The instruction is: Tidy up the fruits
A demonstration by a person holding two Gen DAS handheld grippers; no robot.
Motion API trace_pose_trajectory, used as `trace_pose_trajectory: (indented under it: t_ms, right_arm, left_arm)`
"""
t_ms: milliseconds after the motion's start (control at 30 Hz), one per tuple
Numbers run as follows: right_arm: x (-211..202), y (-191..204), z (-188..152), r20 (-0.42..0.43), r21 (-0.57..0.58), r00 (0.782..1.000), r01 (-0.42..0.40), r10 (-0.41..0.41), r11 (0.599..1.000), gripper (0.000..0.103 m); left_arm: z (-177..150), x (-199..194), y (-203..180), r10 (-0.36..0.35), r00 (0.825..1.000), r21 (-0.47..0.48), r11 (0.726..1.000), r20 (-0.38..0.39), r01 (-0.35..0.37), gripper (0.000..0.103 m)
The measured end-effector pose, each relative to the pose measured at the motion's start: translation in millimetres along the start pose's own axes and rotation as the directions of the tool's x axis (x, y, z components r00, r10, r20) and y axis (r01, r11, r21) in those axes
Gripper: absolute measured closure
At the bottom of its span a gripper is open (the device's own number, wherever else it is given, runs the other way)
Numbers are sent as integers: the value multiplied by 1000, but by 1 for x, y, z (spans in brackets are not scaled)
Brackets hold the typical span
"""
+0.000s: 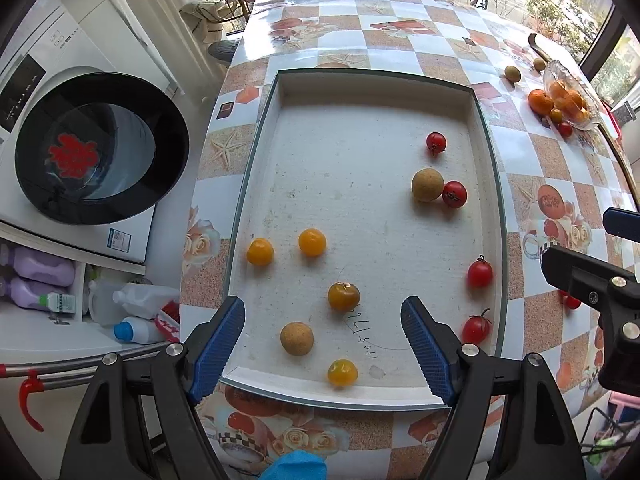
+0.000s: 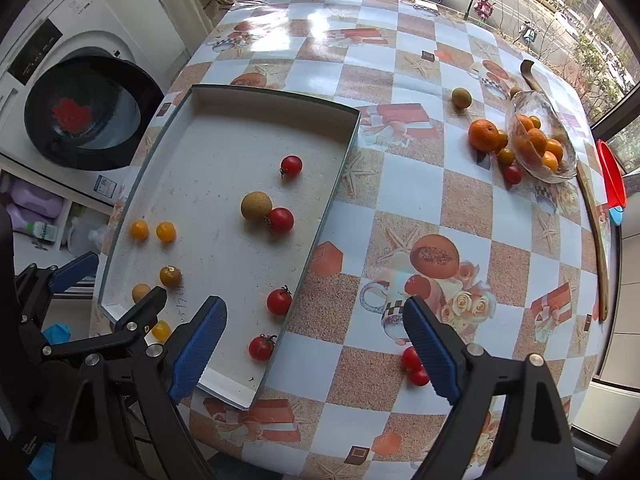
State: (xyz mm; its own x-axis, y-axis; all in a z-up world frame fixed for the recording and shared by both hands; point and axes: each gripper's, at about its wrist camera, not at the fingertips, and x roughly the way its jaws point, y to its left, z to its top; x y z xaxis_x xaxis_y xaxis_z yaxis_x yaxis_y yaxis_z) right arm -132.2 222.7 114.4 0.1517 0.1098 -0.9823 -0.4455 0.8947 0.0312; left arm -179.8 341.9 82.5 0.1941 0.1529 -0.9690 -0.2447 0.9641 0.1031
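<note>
Checkered worktop (image 2: 408, 200) carries a white tray (image 1: 360, 80) already holding tomatoes and yellow fruits, yet two tomatoes (image 2: 414, 366), an orange (image 2: 484, 135) and a glass bowl (image 2: 560, 172) wait outside, both the left gripper (image 1: 322, 334) and right gripper (image 2: 314, 346) with jaws wide, empty.

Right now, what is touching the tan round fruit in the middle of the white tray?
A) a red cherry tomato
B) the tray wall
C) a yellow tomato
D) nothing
A: the tan round fruit sits against a red cherry tomato on the floor of the white tray, with the yellow ones well apart.
</note>
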Motion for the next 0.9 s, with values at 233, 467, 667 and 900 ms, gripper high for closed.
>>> trace_pose_trajectory:
  t_ms: [233, 467, 667, 900]
  right_arm:
    - [-6, 7, -14, -13, -6, 999, 40, -40, 999, 11]
    - [-7, 8, -26, -35, -17, 998, 60, -60, 998, 11]
    - [-10, 6, -30, -40, -24, 997, 64, -65, 998, 11]
    - [-13, 11, -36, -49, -55, 997, 59, -62, 997, 11]
  left_arm:
    - [-10, -8, 8, -25, 999, -27, 999, -37, 24, 21]
    - [-17, -19, 9, -20, 999, -25, 1000, -33, 19, 21]
    - [-21, -24, 8, -16, 999, -3, 1000, -27, 16, 21]
    - [-25, -29, 7, -16, 1000, 14, 1000, -24, 16, 21]
